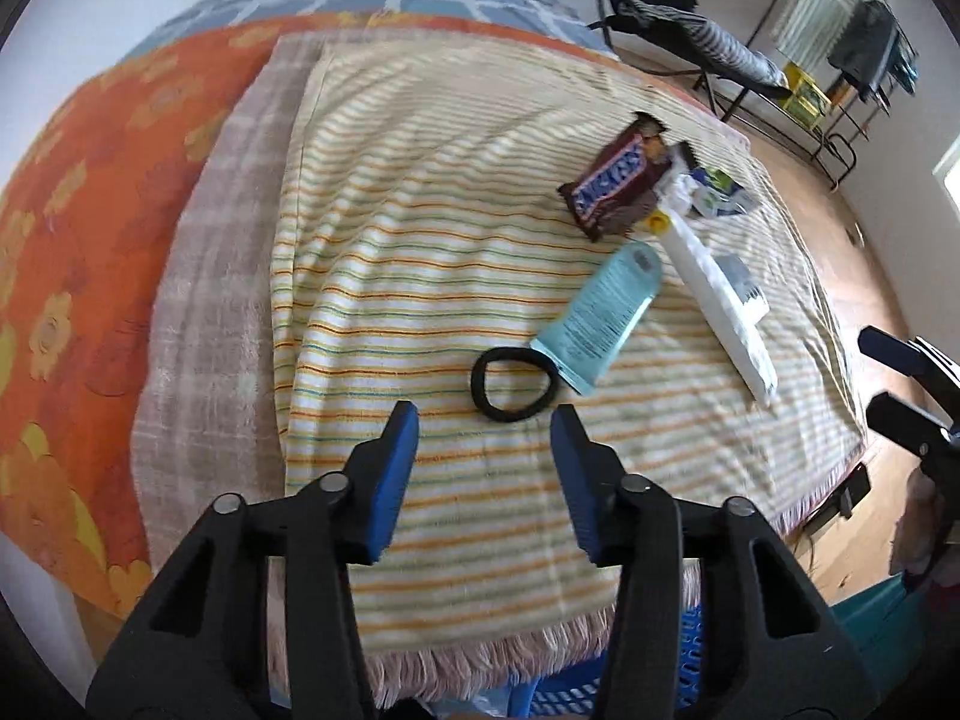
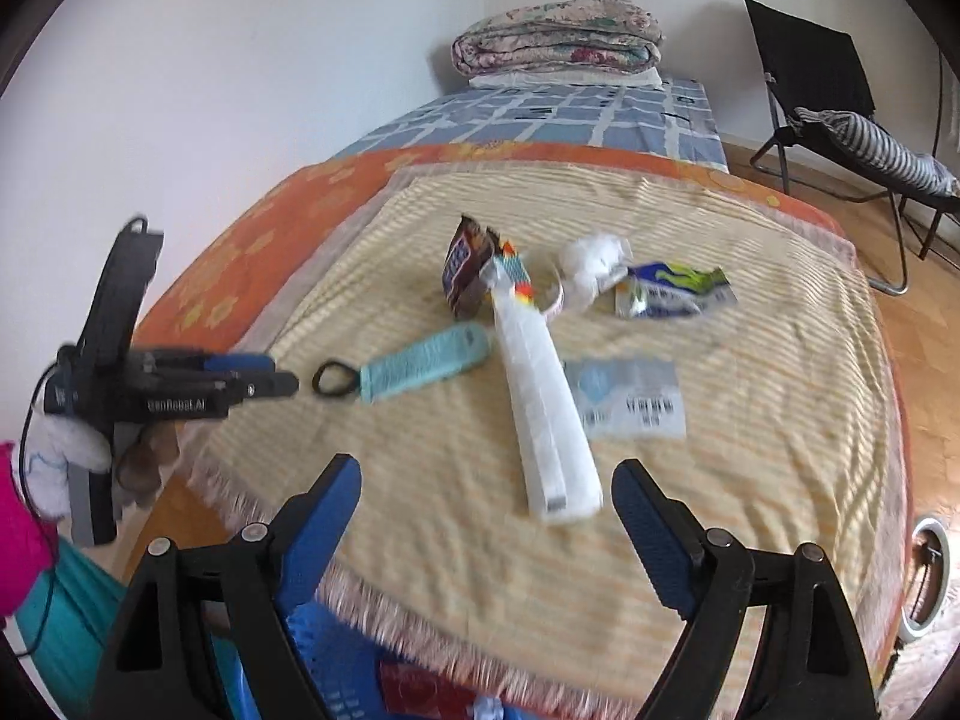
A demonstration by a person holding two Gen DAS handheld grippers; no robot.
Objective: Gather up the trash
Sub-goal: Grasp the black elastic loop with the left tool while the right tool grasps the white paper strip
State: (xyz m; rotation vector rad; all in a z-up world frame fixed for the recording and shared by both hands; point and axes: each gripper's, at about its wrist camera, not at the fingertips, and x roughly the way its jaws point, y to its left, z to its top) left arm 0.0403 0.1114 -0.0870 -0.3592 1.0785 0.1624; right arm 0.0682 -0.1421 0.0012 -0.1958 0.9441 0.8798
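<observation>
Trash spread over the striped towel [image 1: 420, 276] on the bed, mostly toward its right edge. Largest first: long white package [image 2: 549, 396] reaching the near edge, teal tube [image 1: 600, 312] just left of it, flat label card [image 2: 630, 399] to its right, Snickers wrapper [image 1: 618, 180] and crumpled white paper [image 2: 591, 267] farther back, black hair tie [image 1: 513, 384] touching the tube's end.

Left gripper [image 1: 486, 420] spread wide, empty, just short of the hair tie. Right gripper [image 2: 486, 480] likewise apart, empty, at the package's end.

Risks: pinching towel pile with the thin tie; dragging the touching tube along; blue basket [image 2: 312, 636] below, probably the bin, easily missed.
</observation>
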